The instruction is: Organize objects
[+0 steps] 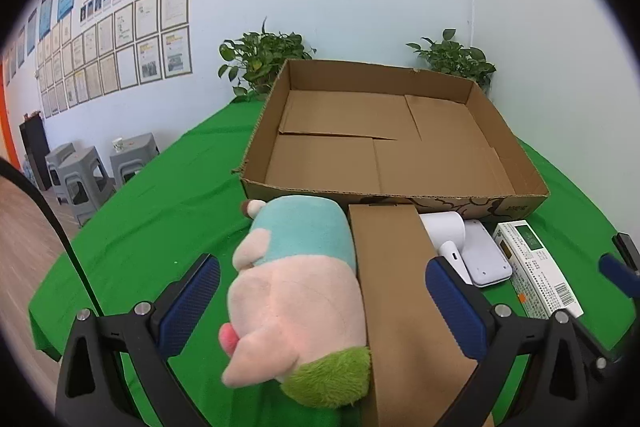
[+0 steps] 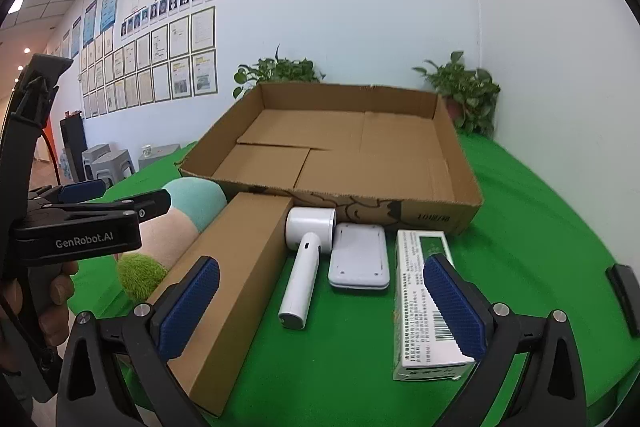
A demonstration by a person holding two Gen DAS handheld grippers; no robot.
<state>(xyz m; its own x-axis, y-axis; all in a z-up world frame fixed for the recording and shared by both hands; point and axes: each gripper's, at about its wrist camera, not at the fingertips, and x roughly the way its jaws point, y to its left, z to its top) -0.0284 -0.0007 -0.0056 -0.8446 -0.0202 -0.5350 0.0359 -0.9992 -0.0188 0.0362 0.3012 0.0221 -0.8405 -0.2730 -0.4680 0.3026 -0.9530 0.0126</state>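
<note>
A wide, shallow cardboard box [image 1: 400,195] [image 2: 448,205] stands open and empty on the green table. In front of it lie a plush toy [image 1: 296,291] [image 2: 192,203], a long brown carton [image 1: 400,291] [image 2: 236,279], a white handheld device [image 2: 302,275] [image 1: 446,231], a flat white gadget [image 2: 360,255] [image 1: 484,255] and a green-and-white packet [image 2: 424,307] [image 1: 536,267]. My left gripper [image 1: 322,295] is open, its fingers either side of the plush and carton. My right gripper [image 2: 320,303] is open above the white device and packet.
Two potted plants [image 1: 260,63] [image 1: 452,57] stand behind the box by the wall. Grey stools [image 1: 80,179] stand on the floor at left. The left gripper's body [image 2: 80,227] shows at the left of the right wrist view.
</note>
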